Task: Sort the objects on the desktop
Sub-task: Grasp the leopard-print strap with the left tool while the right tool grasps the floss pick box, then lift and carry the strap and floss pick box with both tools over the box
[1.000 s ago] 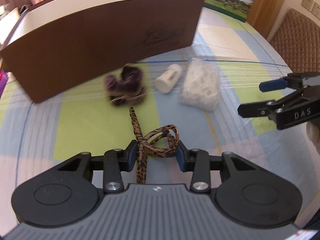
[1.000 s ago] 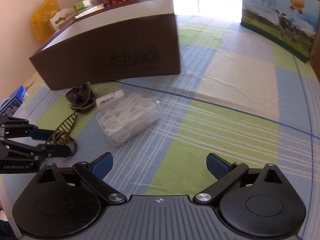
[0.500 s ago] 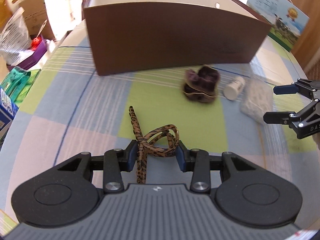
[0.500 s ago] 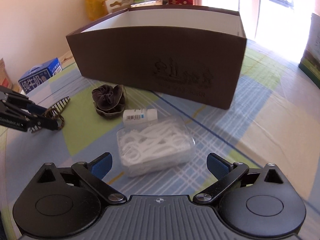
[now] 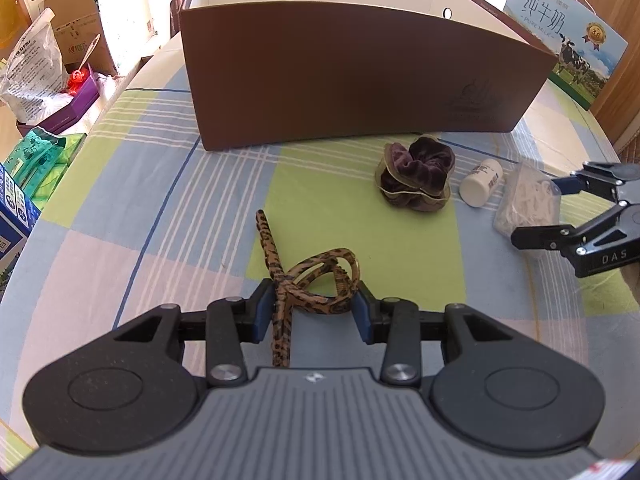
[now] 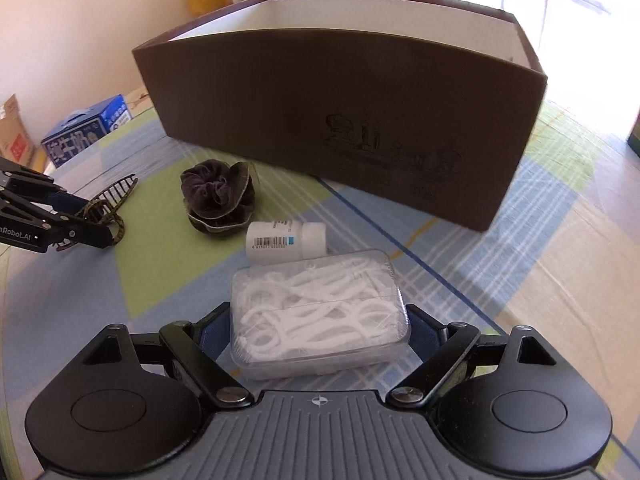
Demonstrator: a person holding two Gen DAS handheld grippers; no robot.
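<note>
My left gripper (image 5: 313, 312) is shut on a leopard-print hair clip (image 5: 308, 276) and holds it above the checked tablecloth; it also shows in the right wrist view (image 6: 90, 224). My right gripper (image 6: 320, 336) is open, its fingers on either side of a clear box of white floss picks (image 6: 320, 312); it shows at the right of the left wrist view (image 5: 560, 208). A dark purple scrunchie (image 5: 414, 174) and a small white bottle (image 5: 480, 188) lie in front of a big open brown box (image 5: 360, 76).
A milk carton box (image 5: 568, 36) stands behind the brown box on the right. Bags, cartons and packets (image 5: 48, 80) are stacked off the table's left edge. A blue milk box (image 6: 86, 132) sits far left in the right wrist view.
My right gripper has moved forward so the floss box now sits between its fingers. My left gripper has swung slightly, still holding the hair clip.
</note>
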